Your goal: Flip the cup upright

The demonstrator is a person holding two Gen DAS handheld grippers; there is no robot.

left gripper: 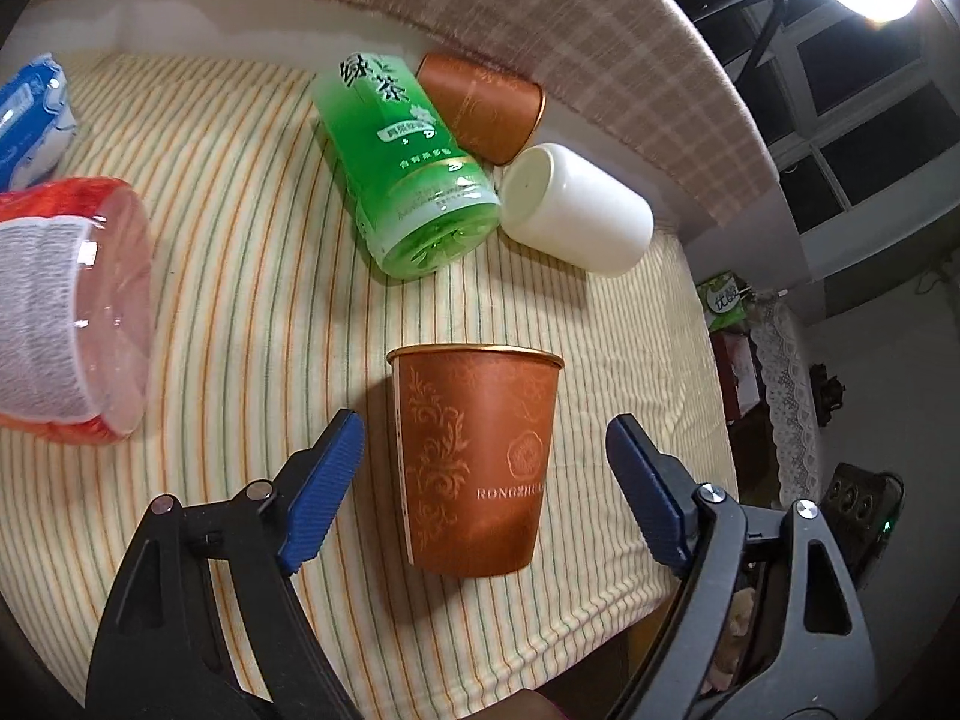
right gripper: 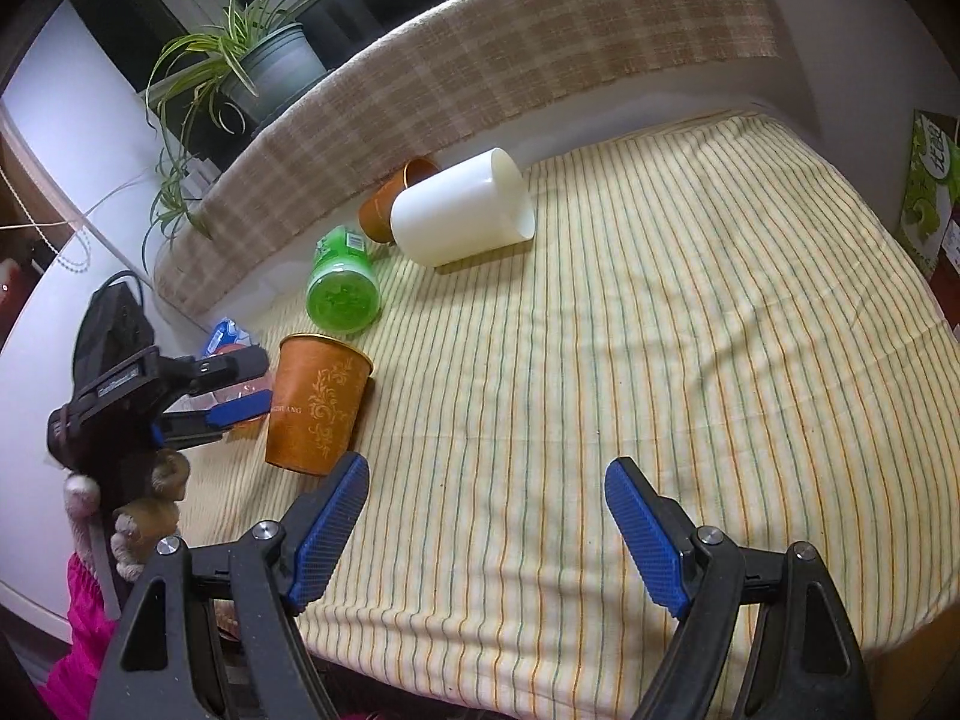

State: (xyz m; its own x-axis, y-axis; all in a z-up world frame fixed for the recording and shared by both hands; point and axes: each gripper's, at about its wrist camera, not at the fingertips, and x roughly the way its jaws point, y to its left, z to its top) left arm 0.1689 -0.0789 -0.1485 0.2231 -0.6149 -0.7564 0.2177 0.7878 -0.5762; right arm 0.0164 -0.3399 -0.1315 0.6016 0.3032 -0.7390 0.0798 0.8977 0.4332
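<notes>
An orange-brown paper cup (left gripper: 477, 459) with a gold rim and leaf pattern stands upright, mouth up, on a striped tablecloth (left gripper: 252, 192), near the table's front edge. The left gripper (left gripper: 486, 480) straddles the cup with its blue-padded jaws spread wide — neither pad touches the cup's sides. From the right wrist view, the same cup (right gripper: 318, 402) sits at the left, with the left gripper (right gripper: 240, 387) beside it. The right gripper (right gripper: 486, 525) hovers over bare cloth, jaws released and holding nothing.

Farther back lie a green tea bottle (left gripper: 408, 168) on its side, a white cup (left gripper: 579, 216) tipped over, and a second orange cup (left gripper: 483, 108) — also lying down — against a checked cushion (left gripper: 540, 18). A red-labelled clear bottle (left gripper: 66, 306) lies at left.
</notes>
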